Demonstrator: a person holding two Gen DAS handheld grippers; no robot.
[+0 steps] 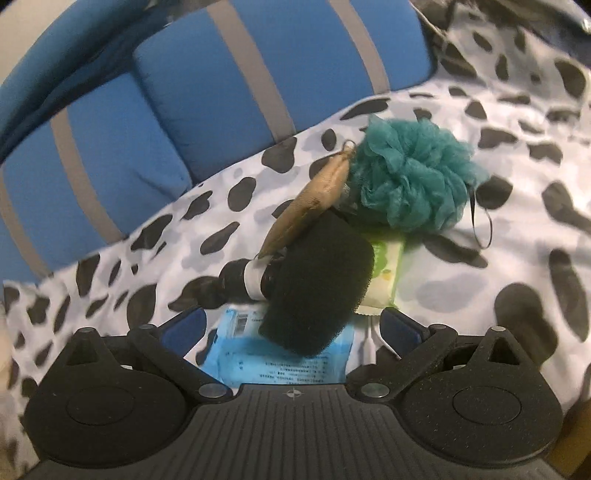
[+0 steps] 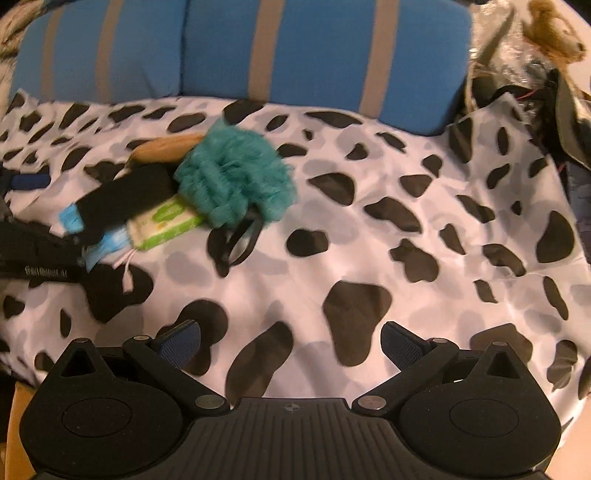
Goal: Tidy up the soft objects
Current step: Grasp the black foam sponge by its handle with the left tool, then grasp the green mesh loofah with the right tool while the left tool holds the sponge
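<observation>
A pile of soft things lies on the cow-print sheet (image 2: 369, 221). In the left wrist view a black sponge (image 1: 317, 284) lies on a blue tissue pack (image 1: 280, 362) and a green wipes pack (image 1: 386, 273), with a tan pouch (image 1: 314, 195) and a teal bath pouf (image 1: 410, 177) behind. My left gripper (image 1: 291, 325) is open, its fingers either side of the blue pack and the sponge's near end. My right gripper (image 2: 290, 343) is open and empty over bare sheet. It sees the pouf (image 2: 236, 173), sponge (image 2: 125, 199) and wipes pack (image 2: 166, 221) at far left.
Blue cushions with grey stripes (image 2: 295, 48) back the sheet. A white cord (image 1: 369, 343) lies by the blue pack. A black loop (image 2: 243, 236) hangs from the pouf. Dark clutter and a tan furry thing (image 2: 554, 33) sit at the far right.
</observation>
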